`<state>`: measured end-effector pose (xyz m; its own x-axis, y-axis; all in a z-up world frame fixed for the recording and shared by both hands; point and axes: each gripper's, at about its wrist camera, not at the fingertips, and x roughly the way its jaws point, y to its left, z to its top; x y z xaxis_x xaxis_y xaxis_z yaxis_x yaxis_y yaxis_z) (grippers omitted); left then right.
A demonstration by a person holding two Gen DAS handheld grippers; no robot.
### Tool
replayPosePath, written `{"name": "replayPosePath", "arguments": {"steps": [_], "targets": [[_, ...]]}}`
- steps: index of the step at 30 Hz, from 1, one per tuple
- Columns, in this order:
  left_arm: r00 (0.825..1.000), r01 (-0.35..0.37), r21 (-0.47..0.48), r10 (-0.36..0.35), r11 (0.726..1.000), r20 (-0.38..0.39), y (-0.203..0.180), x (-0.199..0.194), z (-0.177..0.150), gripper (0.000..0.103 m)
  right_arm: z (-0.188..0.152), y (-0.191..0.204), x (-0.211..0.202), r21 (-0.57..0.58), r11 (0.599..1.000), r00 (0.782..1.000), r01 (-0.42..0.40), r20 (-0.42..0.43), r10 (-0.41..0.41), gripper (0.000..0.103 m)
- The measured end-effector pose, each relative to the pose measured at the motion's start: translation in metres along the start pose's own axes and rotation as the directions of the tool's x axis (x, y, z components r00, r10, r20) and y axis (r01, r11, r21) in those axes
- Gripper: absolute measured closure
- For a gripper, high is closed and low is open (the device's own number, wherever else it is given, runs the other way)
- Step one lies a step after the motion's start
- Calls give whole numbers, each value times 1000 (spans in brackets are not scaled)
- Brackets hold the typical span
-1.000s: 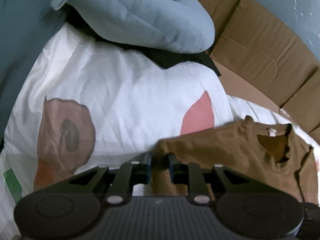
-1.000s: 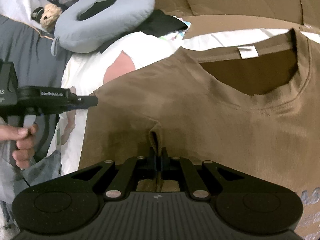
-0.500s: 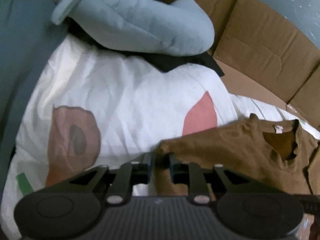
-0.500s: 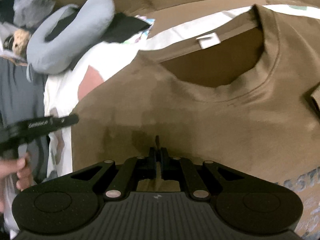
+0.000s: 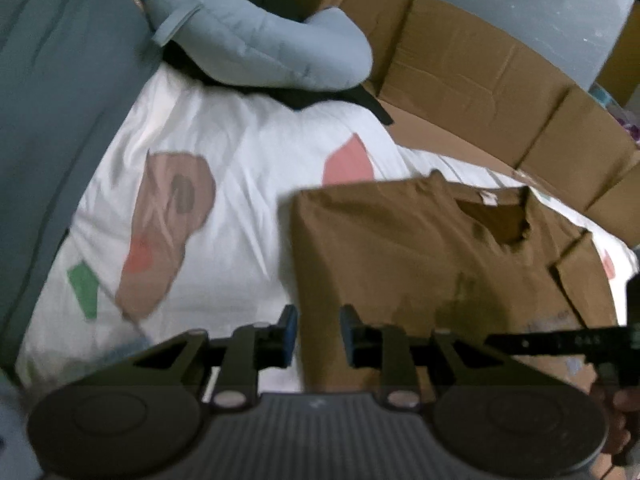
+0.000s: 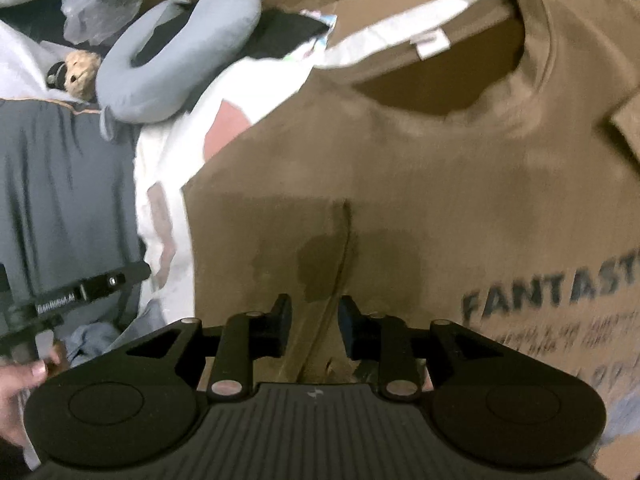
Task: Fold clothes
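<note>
A brown T-shirt (image 5: 420,248) lies flat on a white printed bedsheet (image 5: 240,184), collar toward the cardboard, its left side folded in to a straight edge. Dark printed lettering (image 6: 552,292) shows on its chest in the right wrist view. My left gripper (image 5: 316,336) is open, hovering over the shirt's left folded edge with nothing between its fingers. My right gripper (image 6: 312,322) is open too, just above the brown T-shirt (image 6: 420,168), where a raised crease (image 6: 344,240) runs up from between its fingers. The other gripper's body (image 6: 80,292) and a hand (image 6: 20,384) show at the left.
A grey-blue U-shaped pillow (image 5: 256,44) and a black cloth (image 5: 320,100) lie at the head of the sheet. Cardboard sheets (image 5: 480,80) line the far side. A dark grey blanket (image 5: 52,112) borders the left. A small plush toy (image 6: 80,70) sits by the pillow.
Both grippers let go of the brown T-shirt and opened, then drew back and up. The shirt's left side now lies folded flat, with a crease left where the right gripper pinched.
</note>
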<state>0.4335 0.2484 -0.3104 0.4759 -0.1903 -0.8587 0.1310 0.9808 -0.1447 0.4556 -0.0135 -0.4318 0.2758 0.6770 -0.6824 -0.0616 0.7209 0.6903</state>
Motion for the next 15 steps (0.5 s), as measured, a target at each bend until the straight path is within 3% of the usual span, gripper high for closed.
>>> {"name": "replayPosePath", "arguments": {"steps": [8, 12, 15], "targets": [[1000, -13, -11, 13, 1000, 8, -1, -21, -66, 77, -33, 5, 10, 28, 999, 996, -42, -80, 44, 76], [999, -32, 21, 32, 999, -6, -2, -18, -93, 77, -48, 10, 19, 21, 999, 991, -40, -127, 42, 76], [1000, -12, -5, 12, 1000, -4, 2, -13, -107, 76, -53, 15, 23, 13, 999, 989, -34, -141, 35, 73]]}}
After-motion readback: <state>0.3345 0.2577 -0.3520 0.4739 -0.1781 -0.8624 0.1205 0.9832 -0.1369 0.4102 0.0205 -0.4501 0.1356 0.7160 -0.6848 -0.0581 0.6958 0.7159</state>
